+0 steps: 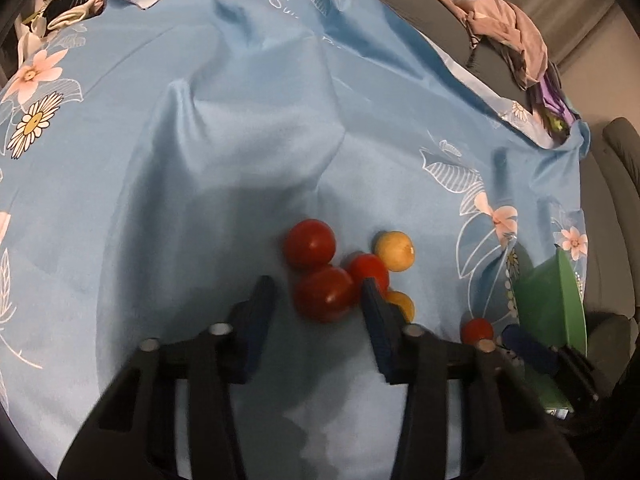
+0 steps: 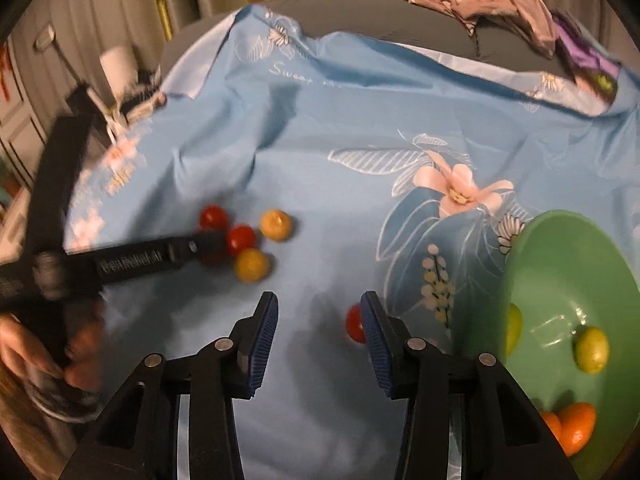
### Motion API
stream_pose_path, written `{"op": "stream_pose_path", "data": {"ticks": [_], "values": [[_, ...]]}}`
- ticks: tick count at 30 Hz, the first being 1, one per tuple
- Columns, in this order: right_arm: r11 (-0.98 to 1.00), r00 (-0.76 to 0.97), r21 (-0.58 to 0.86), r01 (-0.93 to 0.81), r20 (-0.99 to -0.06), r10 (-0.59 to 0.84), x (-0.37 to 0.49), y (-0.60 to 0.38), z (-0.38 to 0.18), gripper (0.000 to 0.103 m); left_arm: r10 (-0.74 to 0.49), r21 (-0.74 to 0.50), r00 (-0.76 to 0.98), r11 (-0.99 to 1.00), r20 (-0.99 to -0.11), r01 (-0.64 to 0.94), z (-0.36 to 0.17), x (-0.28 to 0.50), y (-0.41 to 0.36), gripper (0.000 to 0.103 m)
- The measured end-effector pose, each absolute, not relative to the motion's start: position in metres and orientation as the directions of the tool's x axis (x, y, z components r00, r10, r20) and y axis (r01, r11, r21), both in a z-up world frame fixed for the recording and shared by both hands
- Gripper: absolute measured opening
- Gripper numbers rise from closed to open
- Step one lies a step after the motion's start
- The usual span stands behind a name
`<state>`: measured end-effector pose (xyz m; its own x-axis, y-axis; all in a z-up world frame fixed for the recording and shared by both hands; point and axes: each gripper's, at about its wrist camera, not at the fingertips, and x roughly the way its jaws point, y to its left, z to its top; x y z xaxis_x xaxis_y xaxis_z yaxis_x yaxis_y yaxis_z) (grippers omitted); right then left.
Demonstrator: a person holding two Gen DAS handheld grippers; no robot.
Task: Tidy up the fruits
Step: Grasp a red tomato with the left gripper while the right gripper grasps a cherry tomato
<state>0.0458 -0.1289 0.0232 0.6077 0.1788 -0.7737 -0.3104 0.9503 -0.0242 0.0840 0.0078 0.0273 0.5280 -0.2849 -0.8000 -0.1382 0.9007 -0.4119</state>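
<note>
A cluster of small round fruits lies on the blue floral cloth (image 1: 224, 128). My left gripper (image 1: 318, 294) is open, with a red fruit (image 1: 324, 294) between its fingertips. Another red fruit (image 1: 310, 243), a third red one (image 1: 366, 268) and two yellow ones (image 1: 394, 250) (image 1: 402, 304) sit close by. A lone red fruit (image 1: 476, 330) (image 2: 354, 324) lies by my right gripper's right finger. My right gripper (image 2: 320, 308) is open and empty. The green bowl (image 2: 560, 264) at right holds yellow-green fruits (image 2: 591, 350) and orange ones (image 2: 576, 426).
Crumpled pinkish clothes (image 2: 496, 0) lie on the dark surface at the back right. The left gripper's body (image 2: 132, 260) and the hand holding it fill the left of the right wrist view. The cloth has raised folds in the middle.
</note>
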Motion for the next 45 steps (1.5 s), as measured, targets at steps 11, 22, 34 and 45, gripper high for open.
{"op": "stream_pose_path", "data": {"ticks": [11,22,34,45], "values": [[0.947,0.644,-0.213,-0.239,-0.765,-0.009,0.054,-0.119,0.009,0.046,-0.184,-0.304,0.534,0.941,-0.825,-0.147,0.035,0.073,-0.004,0.030],[0.963,0.515,-0.038,-0.268,-0.850,0.110,0.073,-0.124,-0.004,0.046,-0.150,-0.300,0.597,0.940,-0.788,-0.160,0.062,0.048,0.003,0.030],[0.947,0.522,0.116,-0.301,-0.810,0.265,0.060,-0.124,0.004,0.028,-0.154,-0.327,0.640,0.931,-0.753,-0.160,0.080,0.031,0.004,0.030],[0.915,0.589,0.216,-0.342,-0.709,0.388,0.028,-0.137,0.043,0.028,-0.149,-0.302,0.699,0.948,-0.700,-0.101,0.104,0.012,-0.027,0.030]]}}
